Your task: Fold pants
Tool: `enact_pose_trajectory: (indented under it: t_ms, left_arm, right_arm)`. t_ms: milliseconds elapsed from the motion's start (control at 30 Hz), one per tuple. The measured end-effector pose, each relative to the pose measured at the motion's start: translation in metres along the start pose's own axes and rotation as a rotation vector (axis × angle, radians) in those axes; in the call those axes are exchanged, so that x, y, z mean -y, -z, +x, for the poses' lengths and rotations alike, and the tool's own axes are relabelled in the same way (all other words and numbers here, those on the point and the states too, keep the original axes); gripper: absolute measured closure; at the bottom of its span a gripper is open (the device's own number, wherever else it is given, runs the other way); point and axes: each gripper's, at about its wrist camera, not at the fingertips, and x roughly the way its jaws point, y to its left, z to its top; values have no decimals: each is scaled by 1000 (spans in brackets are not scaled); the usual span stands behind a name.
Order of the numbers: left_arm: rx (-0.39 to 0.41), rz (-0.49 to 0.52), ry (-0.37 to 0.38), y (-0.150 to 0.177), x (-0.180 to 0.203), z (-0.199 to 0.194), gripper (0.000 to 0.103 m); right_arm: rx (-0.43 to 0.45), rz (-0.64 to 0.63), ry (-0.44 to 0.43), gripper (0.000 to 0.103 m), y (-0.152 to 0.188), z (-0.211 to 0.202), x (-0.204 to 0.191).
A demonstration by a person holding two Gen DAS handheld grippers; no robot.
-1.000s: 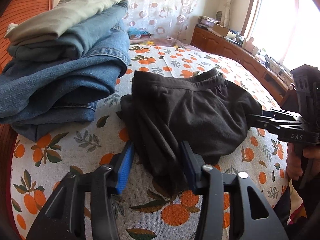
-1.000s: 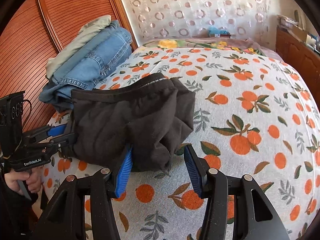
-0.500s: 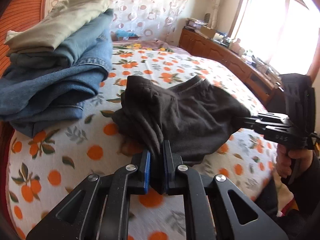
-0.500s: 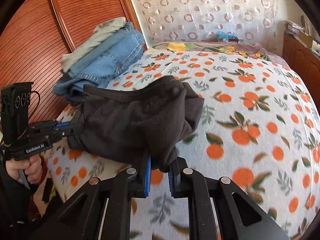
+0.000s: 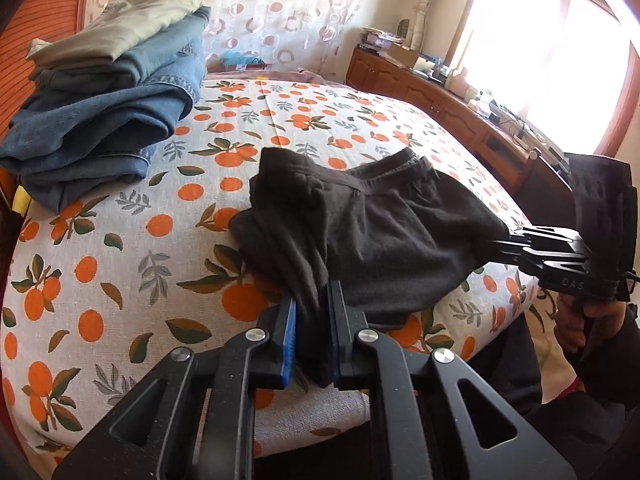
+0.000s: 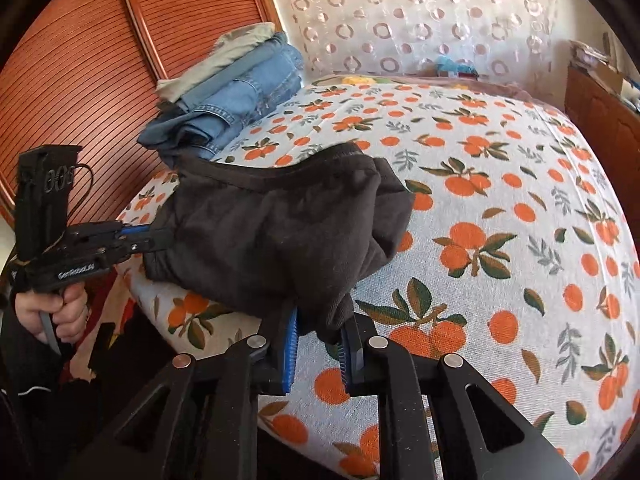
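Dark brown-black pants (image 5: 372,232) lie bunched on the orange-print bed near its front edge, waistband toward the far side. My left gripper (image 5: 312,312) is shut on a corner of the pants at the near left. My right gripper (image 6: 320,328) is shut on the opposite corner of the pants (image 6: 272,232). The cloth hangs stretched between the two grippers, lifted slightly off the bed. My right gripper also shows in the left wrist view (image 5: 508,240), and my left gripper in the right wrist view (image 6: 160,236).
A stack of folded jeans and a pale green garment (image 5: 108,92) sits at the back left of the bed (image 5: 120,280), against a ribbed wooden panel (image 6: 72,72). A wooden sideboard (image 5: 460,120) with clutter runs under the window on the right.
Both grippers were open around the pants' corners a second ago. They have closed on the cloth and pulled back and up toward the bed's front edge, lifting the near side.
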Motion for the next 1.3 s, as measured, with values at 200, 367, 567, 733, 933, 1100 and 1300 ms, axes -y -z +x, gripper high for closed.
enact_pose_trajectory:
  t_ms: [200, 367, 567, 733, 933, 1100, 1300]
  left_arm:
    - [48, 5, -31, -11, -6, -12, 70]
    - [72, 16, -52, -28, -9, -12, 67]
    - [44, 54, -78, -46, -10, 12, 66]
    - [2, 58, -99, -52, -18, 36, 66]
    - [-20, 41, -103, -53, -26, 49, 66]
    - [-26, 33, -103, -52, -29, 50, 64]
    - [-18, 13, -103, -48, -33, 45, 59]
  right_arm:
    - [44, -25, 39, 77, -8, -19, -5]
    - [72, -49, 61, 69, -25, -20, -8]
    - [90, -78, 73, 68, -39, -24, -16]
    - [79, -85, 98, 65, -40, -19, -12]
    - [19, -77, 119, 63, -56, 28, 0]
    - [-14, -44, 122, 63, -66, 57, 8]
    - [-17, -40, 136, 52, -68, 64, 12]
